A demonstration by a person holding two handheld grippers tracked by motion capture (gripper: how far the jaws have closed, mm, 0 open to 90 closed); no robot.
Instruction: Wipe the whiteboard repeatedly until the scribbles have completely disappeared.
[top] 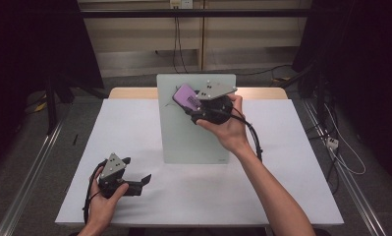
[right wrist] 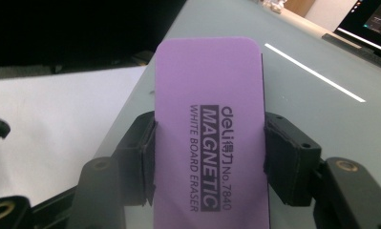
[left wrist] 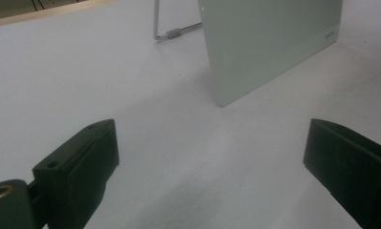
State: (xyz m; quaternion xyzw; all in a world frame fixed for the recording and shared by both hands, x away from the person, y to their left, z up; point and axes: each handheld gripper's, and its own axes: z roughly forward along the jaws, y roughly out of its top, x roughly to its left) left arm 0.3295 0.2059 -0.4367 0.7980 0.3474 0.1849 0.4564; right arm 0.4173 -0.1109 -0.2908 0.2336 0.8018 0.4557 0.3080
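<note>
right gripper (right wrist: 209, 157) clamps purple eraser (right wrist: 209, 129) against the whiteboard (top: 183, 137)

The board (top: 196, 128) stands mid-table (top: 282, 187), eraser (top: 186, 96) against its upper face.

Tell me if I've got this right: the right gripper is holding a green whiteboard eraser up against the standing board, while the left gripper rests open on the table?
Not quite: the eraser is purple, not green, as the right gripper view shows plainly. The rest holds: the right gripper clamps it at the standing board, and the left gripper sits open on the table.
</note>
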